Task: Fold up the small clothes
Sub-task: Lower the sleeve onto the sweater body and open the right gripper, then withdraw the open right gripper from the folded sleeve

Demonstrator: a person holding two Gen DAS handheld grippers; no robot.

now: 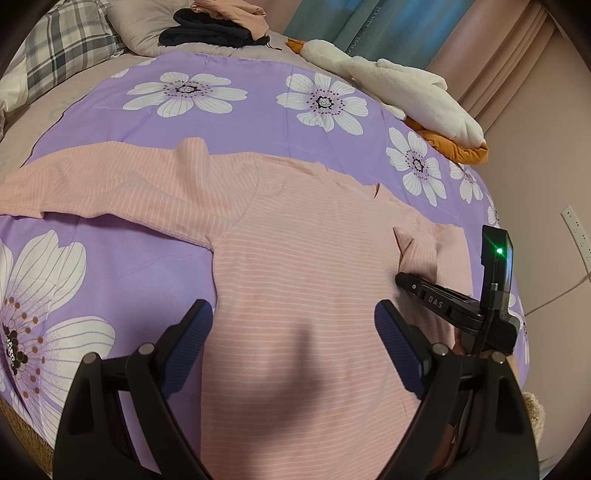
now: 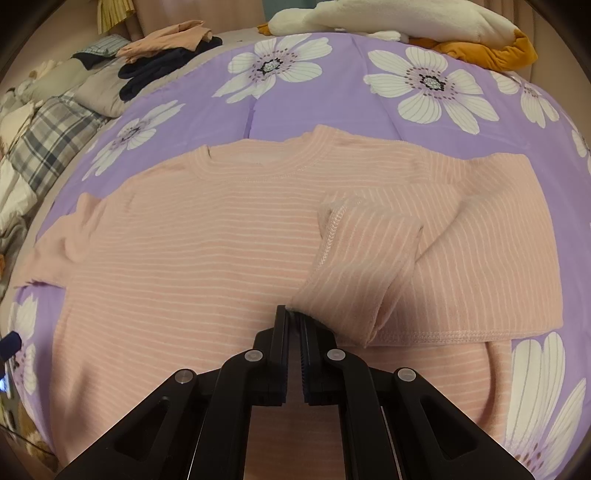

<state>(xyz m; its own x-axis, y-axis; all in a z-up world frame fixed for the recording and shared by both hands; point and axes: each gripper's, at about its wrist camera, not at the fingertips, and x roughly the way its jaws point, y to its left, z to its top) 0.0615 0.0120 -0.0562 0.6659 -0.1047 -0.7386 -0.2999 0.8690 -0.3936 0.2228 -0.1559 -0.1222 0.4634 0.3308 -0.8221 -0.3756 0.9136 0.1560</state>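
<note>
A pink long-sleeved shirt with thin white stripes [image 1: 295,258] lies flat on a purple flowered bedspread [image 1: 258,122], collar toward the far side. My left gripper [image 1: 293,308] hovers open above the shirt's lower body, nothing between its fingers. In the right wrist view the shirt [image 2: 184,251] has its right sleeve [image 2: 362,258] folded inward across the chest. My right gripper [image 2: 293,314] is shut on the corner of that sleeve's cuff end. The other sleeve [image 1: 92,184] stretches out to the left. The right gripper [image 1: 402,280] also shows at the right of the left wrist view.
A white and orange plush toy [image 1: 406,85] lies along the bed's far right edge. Dark and peach clothes [image 1: 218,26] are piled at the far end by plaid pillows [image 1: 66,44]. A wall with a power strip [image 1: 576,232] stands to the right.
</note>
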